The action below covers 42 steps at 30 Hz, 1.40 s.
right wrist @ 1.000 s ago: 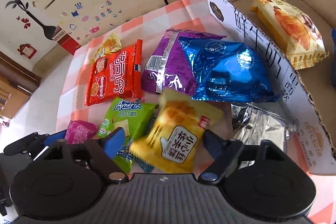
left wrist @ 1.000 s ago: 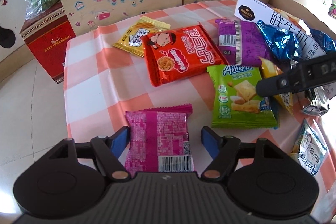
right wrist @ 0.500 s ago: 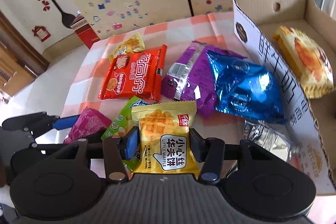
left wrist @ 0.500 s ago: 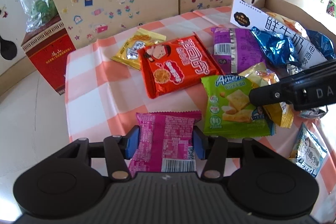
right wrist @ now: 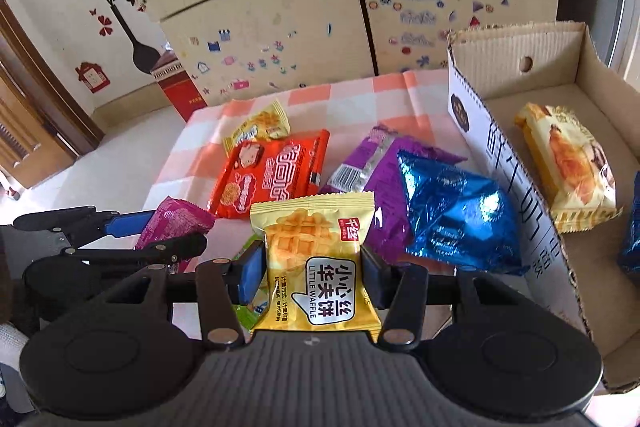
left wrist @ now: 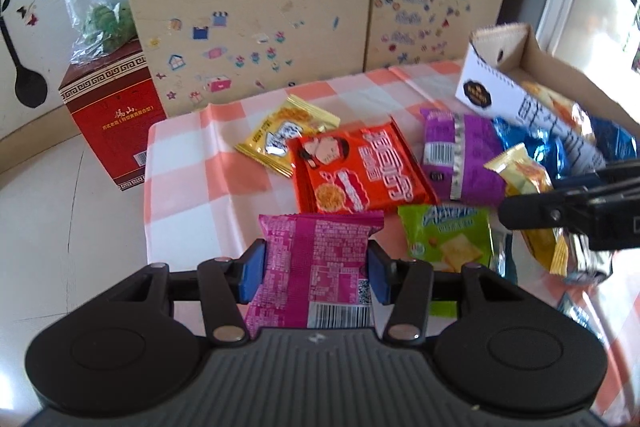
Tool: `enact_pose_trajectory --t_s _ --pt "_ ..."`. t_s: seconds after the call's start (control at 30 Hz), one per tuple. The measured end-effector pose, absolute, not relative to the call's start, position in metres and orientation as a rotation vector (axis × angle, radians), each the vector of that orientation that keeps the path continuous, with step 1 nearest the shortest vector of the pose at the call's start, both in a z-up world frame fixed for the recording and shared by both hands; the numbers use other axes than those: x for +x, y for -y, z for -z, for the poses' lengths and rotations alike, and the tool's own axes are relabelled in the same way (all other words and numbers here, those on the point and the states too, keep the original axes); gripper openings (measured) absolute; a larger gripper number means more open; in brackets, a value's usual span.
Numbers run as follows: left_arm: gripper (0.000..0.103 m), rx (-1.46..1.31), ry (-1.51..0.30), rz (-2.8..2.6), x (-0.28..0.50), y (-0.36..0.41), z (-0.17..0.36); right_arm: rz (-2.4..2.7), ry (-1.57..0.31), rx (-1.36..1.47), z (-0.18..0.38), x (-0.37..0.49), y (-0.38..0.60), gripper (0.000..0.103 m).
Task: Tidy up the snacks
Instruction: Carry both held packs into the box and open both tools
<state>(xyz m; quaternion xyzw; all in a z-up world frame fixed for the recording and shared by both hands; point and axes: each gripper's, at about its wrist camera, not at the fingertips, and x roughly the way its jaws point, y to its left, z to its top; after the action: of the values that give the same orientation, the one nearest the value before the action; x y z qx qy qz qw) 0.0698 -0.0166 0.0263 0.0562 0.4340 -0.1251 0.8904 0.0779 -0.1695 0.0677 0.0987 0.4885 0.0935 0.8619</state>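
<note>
1. Left wrist view: the left gripper (left wrist: 316,273) is clamped on the pink packet (left wrist: 314,271) at lower centre, long axis running away from the camera. The cardboard box (left wrist: 496,67) sits upper right, beyond the other gripper. A second ago these jaws stood wide around the packet lying on the checked tablecloth (left wrist: 192,163).

2. Right wrist view: the right gripper (right wrist: 312,275) pinches the yellow waffle packet (right wrist: 316,267) upright at centre. The box (right wrist: 472,111) lies to the right, nearer this hand. Earlier the packet lay loose between open jaws; now it is raised.

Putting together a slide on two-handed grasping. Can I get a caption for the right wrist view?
Right gripper clamps a yellow Little Waffle packet near the cardboard box.
</note>
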Motion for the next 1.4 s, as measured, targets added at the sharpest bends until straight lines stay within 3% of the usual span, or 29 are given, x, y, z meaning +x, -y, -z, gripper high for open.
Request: enact_pose_trajectory --t_s 0.57,1.4 --pt "0.051 0.043 -0.808 0.238 0.081 0.024 -0.055 -0.173 -0.943 0.177 -0.091 0.079 0.179 0.057" --pt "0.051 -0.032 -0.710 0.405 0.094 0.121 -0.084 0.105 -0.795 0.254 -0.138 0.058 0.272 0.057"
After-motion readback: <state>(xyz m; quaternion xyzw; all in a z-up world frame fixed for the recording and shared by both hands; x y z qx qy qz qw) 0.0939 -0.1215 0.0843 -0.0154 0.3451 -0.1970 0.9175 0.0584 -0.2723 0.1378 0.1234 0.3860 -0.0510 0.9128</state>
